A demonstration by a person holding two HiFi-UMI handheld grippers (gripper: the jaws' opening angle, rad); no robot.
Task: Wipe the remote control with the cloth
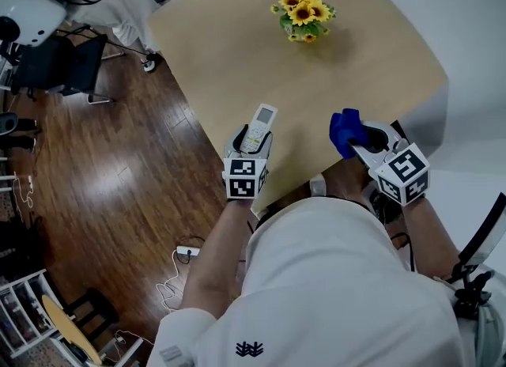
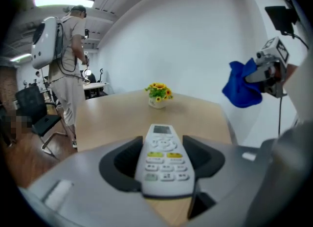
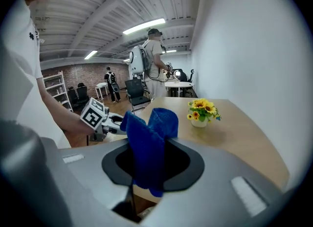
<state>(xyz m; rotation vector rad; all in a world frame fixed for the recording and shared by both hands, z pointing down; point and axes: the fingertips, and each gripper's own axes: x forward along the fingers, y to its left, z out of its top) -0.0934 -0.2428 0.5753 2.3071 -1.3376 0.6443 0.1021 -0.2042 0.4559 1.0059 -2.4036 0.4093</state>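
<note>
Left gripper (image 2: 164, 156) clenched on the sides of the remote control (image 1: 260, 125), keypad facing up over the near edge of the counter (image 1: 229, 49) — an orientation that leaves the button face exposed for wiping. Right gripper (image 3: 152, 161) grasps the blue cloth (image 1: 345, 130) by a fold, the loose bunch protruding past its jaws as a wiping pad. Cloth and remote are near but apart, so wiping has apparently not begun.

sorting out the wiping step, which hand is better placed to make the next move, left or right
Right. The right hand-held gripper is shut on the blue cloth, beside the remote control, so it can likely sweep across. The left hand-held gripper grips the remote control and best steadies it.
</note>
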